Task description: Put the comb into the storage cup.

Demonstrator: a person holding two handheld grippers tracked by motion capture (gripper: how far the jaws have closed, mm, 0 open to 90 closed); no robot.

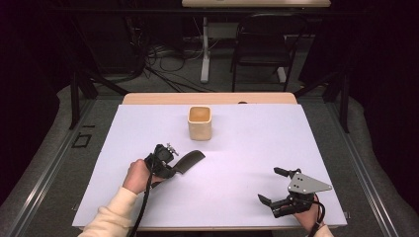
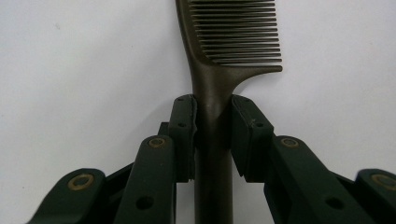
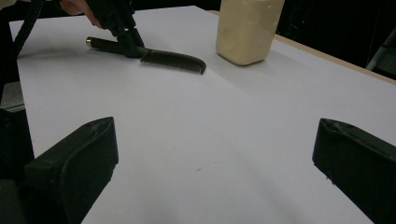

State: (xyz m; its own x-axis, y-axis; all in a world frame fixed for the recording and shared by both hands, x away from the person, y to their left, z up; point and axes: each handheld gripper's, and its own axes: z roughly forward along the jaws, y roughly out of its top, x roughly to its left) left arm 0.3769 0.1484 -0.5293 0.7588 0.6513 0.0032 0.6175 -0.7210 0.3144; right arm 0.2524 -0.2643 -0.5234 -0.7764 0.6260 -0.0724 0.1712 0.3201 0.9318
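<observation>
Pinching slim, fine-toothed plastic comb [image 2: 219,70], fingers [image 2: 183,126]

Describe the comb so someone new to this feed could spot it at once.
Start at the white table top, where a cream square cup stands near the far edge. Nearer the person and slightly left of it lies the comb, its handle clamped in the left gripper. It is the one dark, slim, toothed thing there.

The left gripper [image 1: 174,167] has its jaws clamped tight, while the right gripper [image 1: 272,185] rests with jaws spread wide.
</observation>
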